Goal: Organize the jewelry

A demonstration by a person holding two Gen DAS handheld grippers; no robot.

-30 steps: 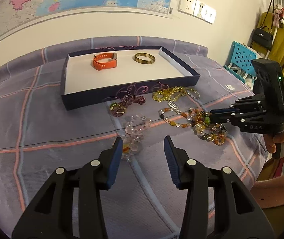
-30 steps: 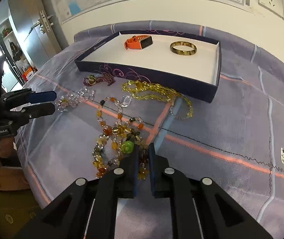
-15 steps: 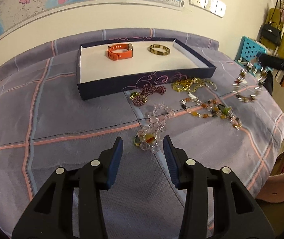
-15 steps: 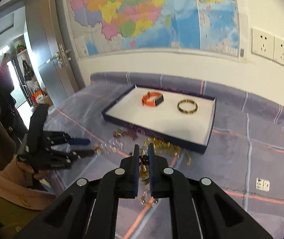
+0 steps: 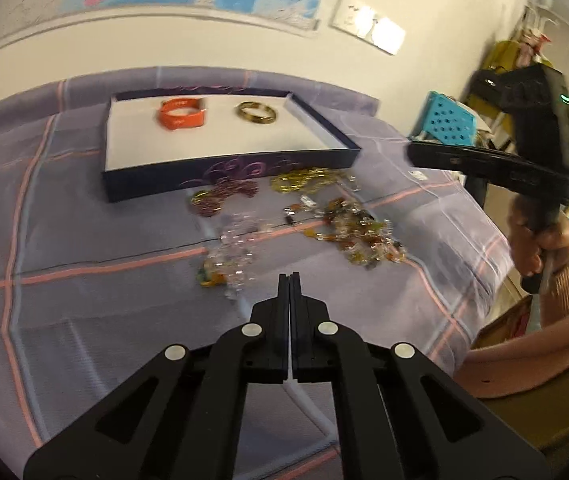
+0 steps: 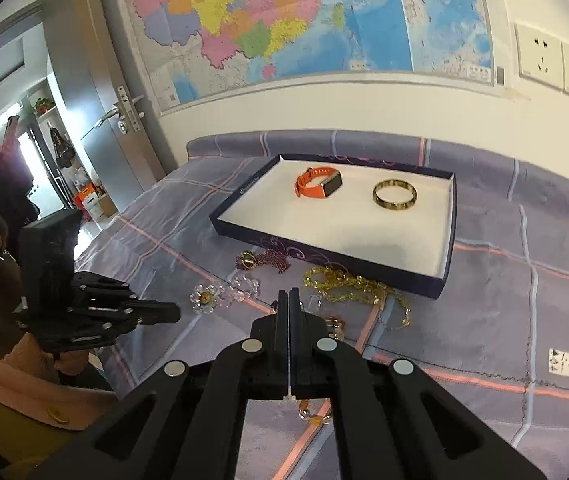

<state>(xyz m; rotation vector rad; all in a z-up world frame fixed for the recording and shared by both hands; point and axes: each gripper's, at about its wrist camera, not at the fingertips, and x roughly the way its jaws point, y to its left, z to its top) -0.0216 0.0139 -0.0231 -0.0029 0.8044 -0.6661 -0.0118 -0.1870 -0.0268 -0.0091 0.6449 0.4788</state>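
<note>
Left gripper (image 5: 289, 276): fingers pressed together, nothing between them. Right gripper (image 6: 288, 292): likewise pressed together, its body hiding most of the amber bead necklace (image 5: 358, 232). Left-wrist view motion-blurred. Tray (image 6: 450, 236) on the checked cloth (image 6: 524, 280) holds orange watch band (image 6: 318, 182) and gold bangle (image 6: 394, 195). Yellow bead strand (image 6: 348, 284), maroon chain (image 6: 264, 258) and clear crystal bracelet (image 6: 224, 292) lie just before the tray.

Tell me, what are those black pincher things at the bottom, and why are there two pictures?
They are grabbing tools. A person holds one in each hand, and each carries a camera looking along its two fingers. One picture comes from the left gripper, the other from the right gripper. Both are pinched shut and seem to hold nothing. On the striped bedspread sits a dark box with an orange watch band and a gold bangle inside. Bead necklaces lie loose before it.
</note>
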